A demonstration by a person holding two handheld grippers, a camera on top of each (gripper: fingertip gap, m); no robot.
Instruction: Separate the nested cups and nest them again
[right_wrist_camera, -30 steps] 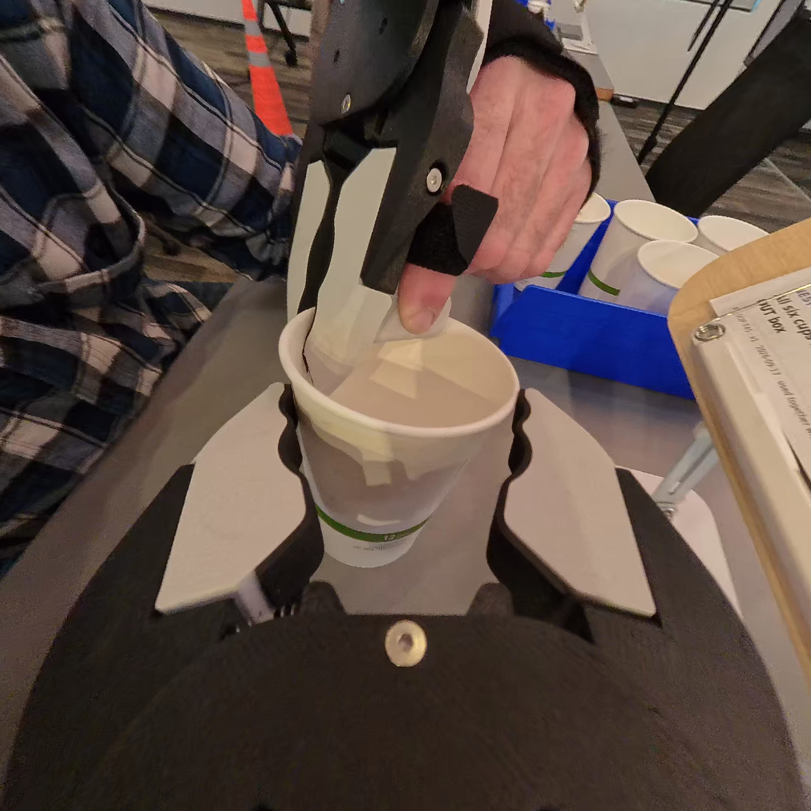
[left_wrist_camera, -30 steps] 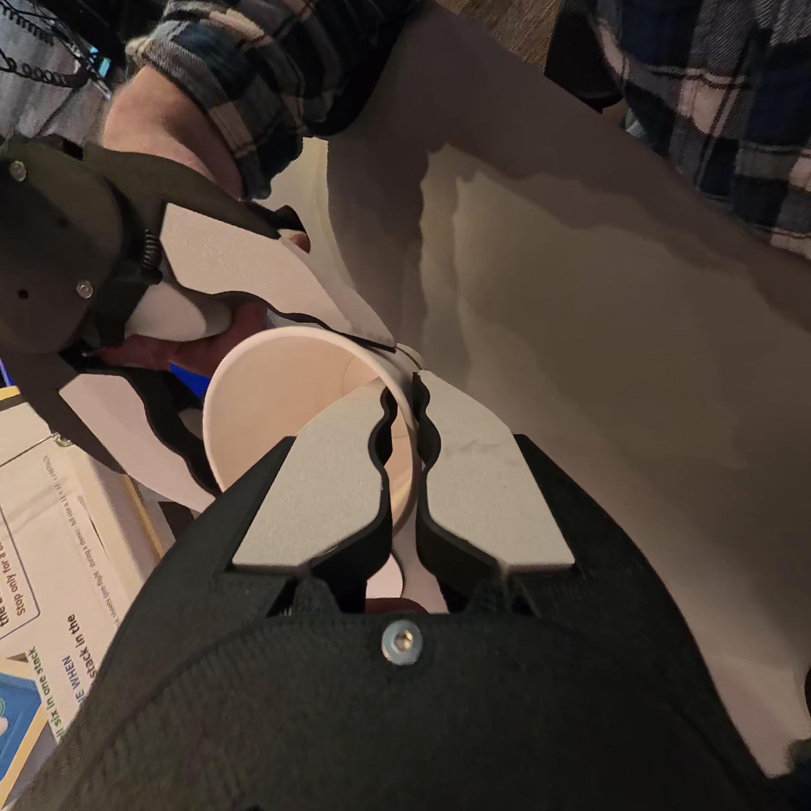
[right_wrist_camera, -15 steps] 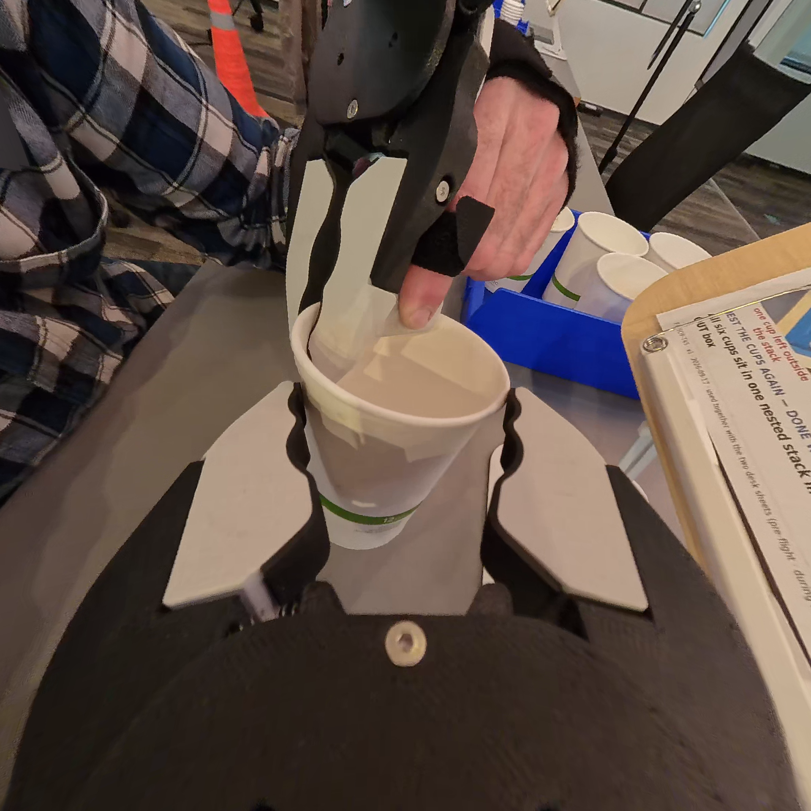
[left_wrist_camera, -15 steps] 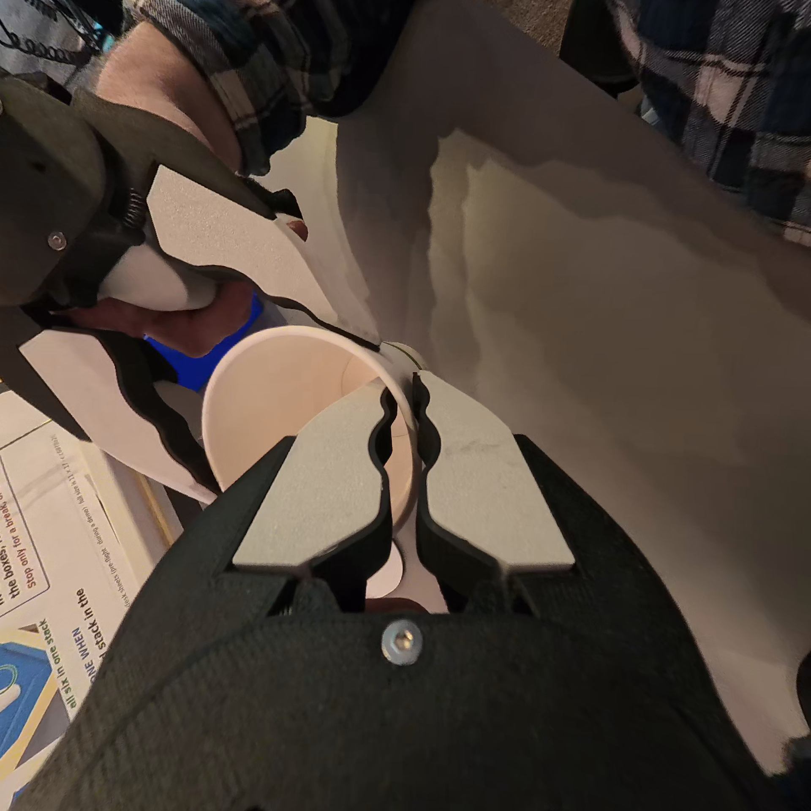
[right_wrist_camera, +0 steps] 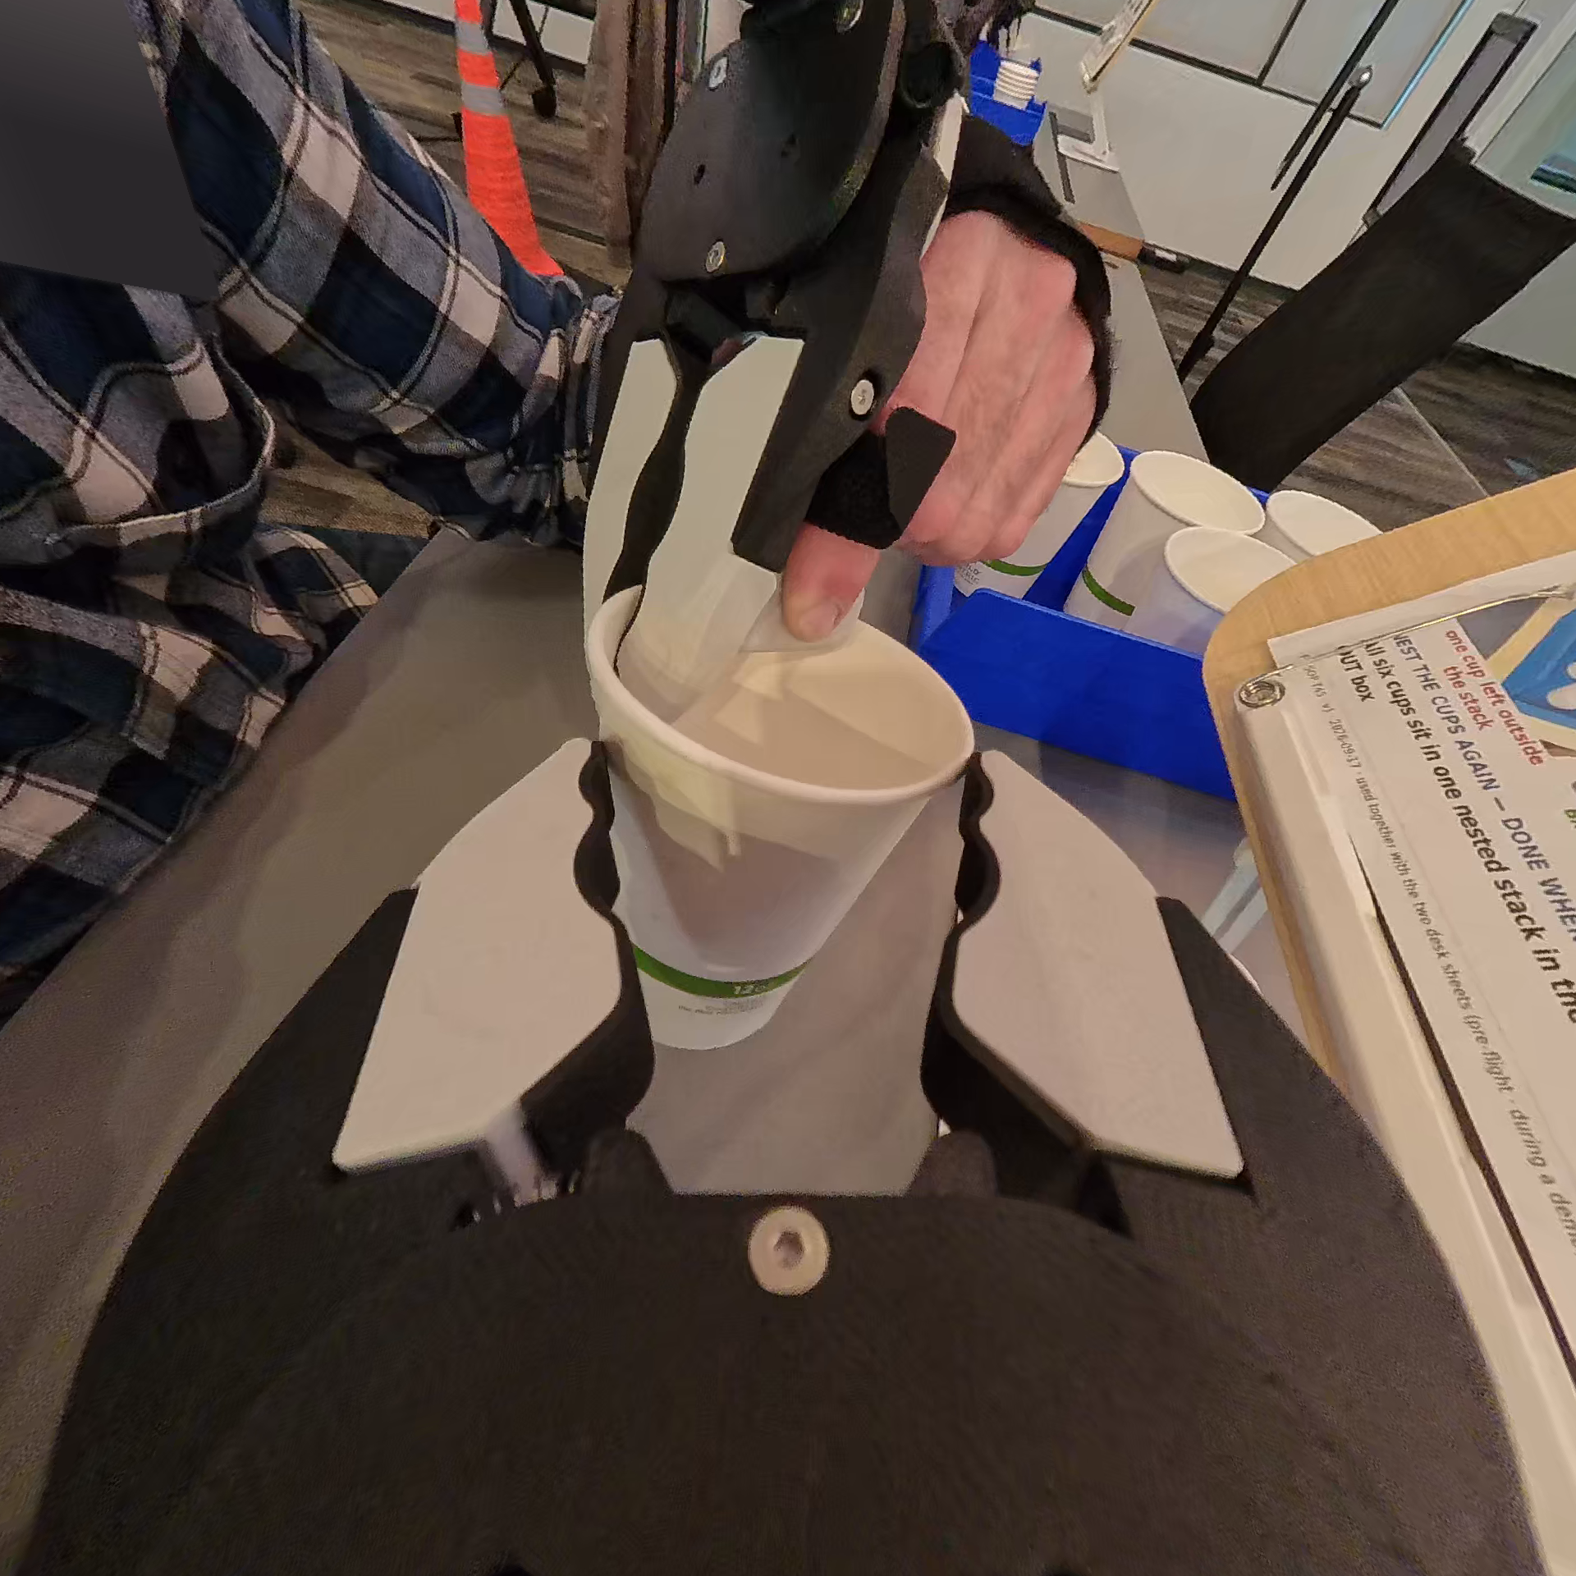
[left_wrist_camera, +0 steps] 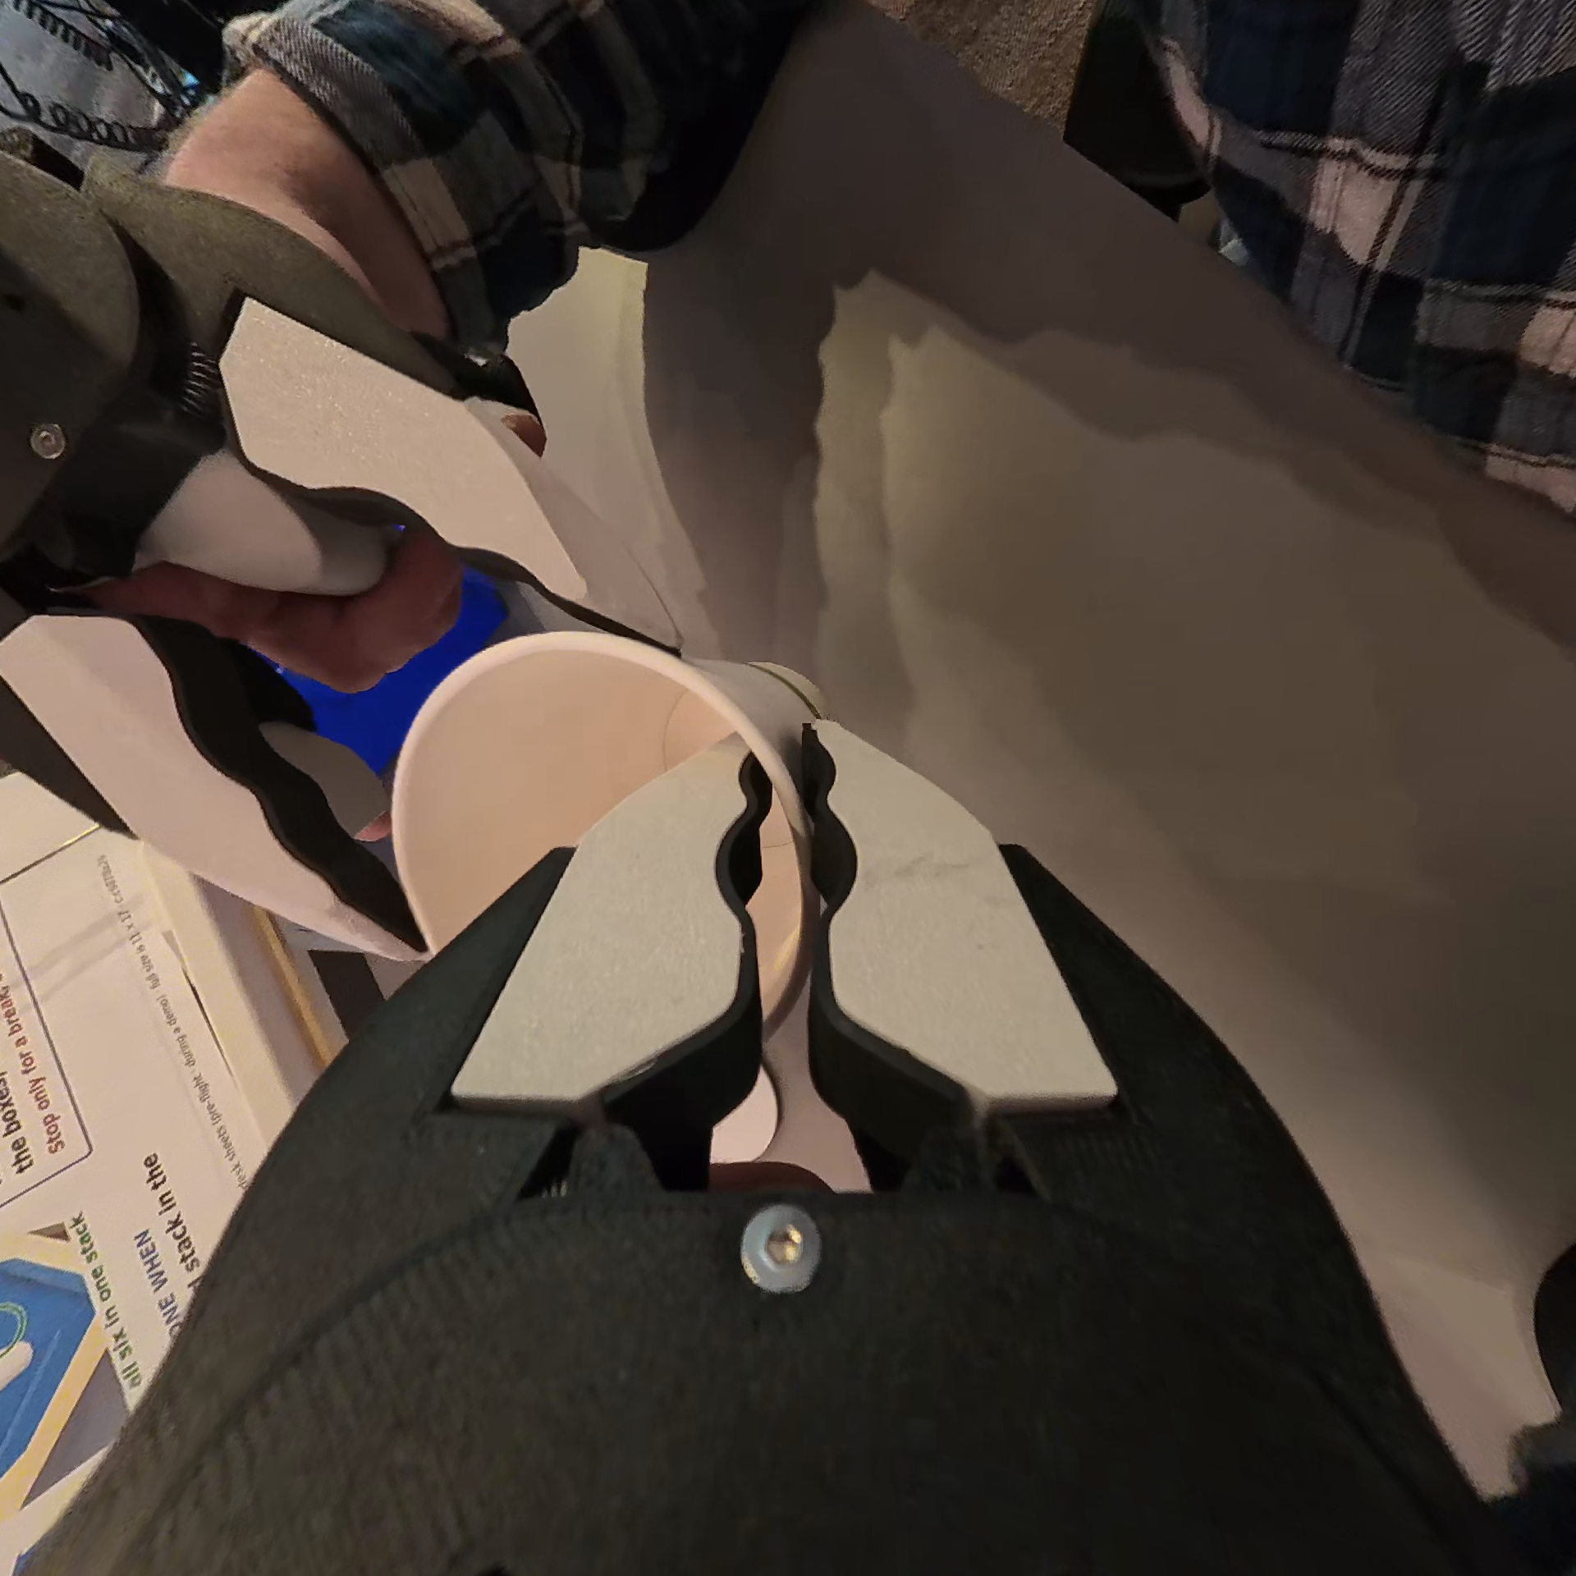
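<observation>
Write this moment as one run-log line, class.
left gripper: jaws shut on white paper cup wall | right gripper: jaws flanking cup | blue plastic bin: other cups

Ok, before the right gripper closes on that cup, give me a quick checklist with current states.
1. Left gripper pinching the white cup wall, one finger inside, one outside: ok.
2. Cup sits between the right gripper fingers: ok.
3. Right pads pressing both sides of the cup: cannot tell.
4. Cup upright: not ok, it tilts.
5. Cup base clear of the table: cannot tell.
6. Other cups in the blue bin, out of the way: ok.
</observation>
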